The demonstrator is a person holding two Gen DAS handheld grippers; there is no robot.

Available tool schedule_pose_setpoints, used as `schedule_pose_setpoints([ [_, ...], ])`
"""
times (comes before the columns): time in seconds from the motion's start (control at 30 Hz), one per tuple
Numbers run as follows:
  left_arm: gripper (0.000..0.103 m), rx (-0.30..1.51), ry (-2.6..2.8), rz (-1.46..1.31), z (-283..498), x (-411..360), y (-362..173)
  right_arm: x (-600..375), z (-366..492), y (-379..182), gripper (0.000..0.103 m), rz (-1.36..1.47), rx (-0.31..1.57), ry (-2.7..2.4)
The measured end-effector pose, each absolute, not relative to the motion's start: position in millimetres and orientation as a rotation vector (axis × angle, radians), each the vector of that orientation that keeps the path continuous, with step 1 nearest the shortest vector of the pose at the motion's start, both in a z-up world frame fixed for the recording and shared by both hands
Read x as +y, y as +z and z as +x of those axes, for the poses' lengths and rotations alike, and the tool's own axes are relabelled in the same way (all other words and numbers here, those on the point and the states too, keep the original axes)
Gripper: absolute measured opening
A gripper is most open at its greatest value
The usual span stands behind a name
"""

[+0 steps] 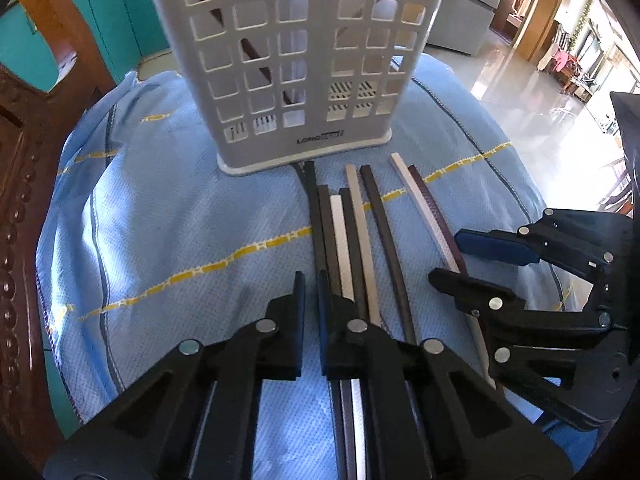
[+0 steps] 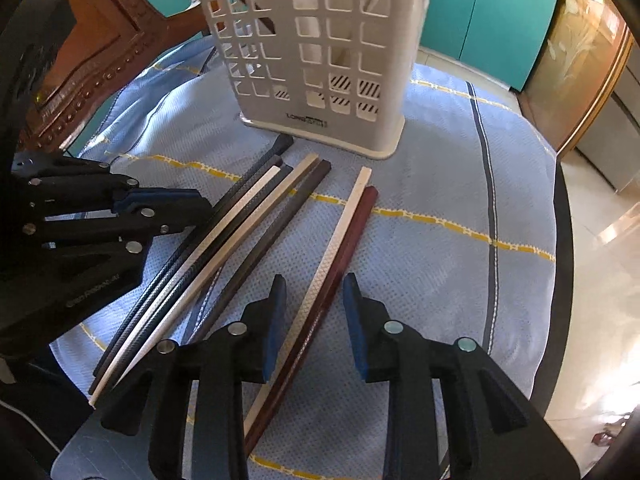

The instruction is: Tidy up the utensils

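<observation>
A white perforated utensil holder [image 1: 296, 60] stands on the blue cloth, also in the right wrist view [image 2: 320, 52], with one dark chopstick [image 1: 256, 56] leaning inside. Several dark and white chopsticks [image 1: 352, 240] lie in a bunch in front of it. A white and maroon pair [image 2: 340, 256] lies apart to the right. My left gripper [image 1: 312, 292] is nearly closed and empty, just left of the bunch. My right gripper [image 2: 314, 300] is open, its fingers on either side of the white and maroon pair.
A blue cloth [image 1: 168, 208] with yellow stripes covers the round table [image 2: 560, 240]. A carved wooden chair back [image 1: 24, 184] stands at the left. Teal cabinets [image 2: 492, 20] are behind. A shiny floor [image 1: 532, 96] lies beyond the table's edge.
</observation>
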State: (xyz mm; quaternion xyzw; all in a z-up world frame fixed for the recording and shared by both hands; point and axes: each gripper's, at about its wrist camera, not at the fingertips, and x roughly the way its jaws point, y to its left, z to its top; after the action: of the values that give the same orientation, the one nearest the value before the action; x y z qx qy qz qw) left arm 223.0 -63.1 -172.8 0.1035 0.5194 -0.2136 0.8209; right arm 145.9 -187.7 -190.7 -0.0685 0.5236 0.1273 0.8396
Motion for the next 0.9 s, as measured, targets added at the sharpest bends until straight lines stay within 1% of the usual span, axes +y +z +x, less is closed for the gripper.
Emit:
schedule_pose_setpoints([
  [0.03,0.007,1.110,-0.455,0.217,222.0,-58.9,-173.1,-188.2,146.9,-190.9,0.020,-0.156,1.106,0.278],
  [0.17,0.007,1.128,-0.446,0.210,218.5,-46.2,-172.3,-186.4,141.1,-188.5,0.016,-0.176,1.114,0.336],
  [0.2,0.007,1.124,-0.444,0.207,218.7,-43.3,-171.1,-187.3,139.3,-186.4,0.012,-0.188,1.107,0.335],
  [0.4,0.007,1.105,-0.439,0.209,217.2,-38.2,-165.2,-206.1,139.6,-181.8,0.009,-0.212,1.094,0.241],
  [0.8,0.007,1.107,-0.441,0.255,217.9,-60.2,-166.9,-193.9,135.2,-181.2,0.011,-0.230,1.069,0.250],
  [0.9,0.007,1.113,-0.434,0.257,218.9,-60.8,-169.3,-194.3,138.2,-187.9,0.011,-0.237,1.092,0.246],
])
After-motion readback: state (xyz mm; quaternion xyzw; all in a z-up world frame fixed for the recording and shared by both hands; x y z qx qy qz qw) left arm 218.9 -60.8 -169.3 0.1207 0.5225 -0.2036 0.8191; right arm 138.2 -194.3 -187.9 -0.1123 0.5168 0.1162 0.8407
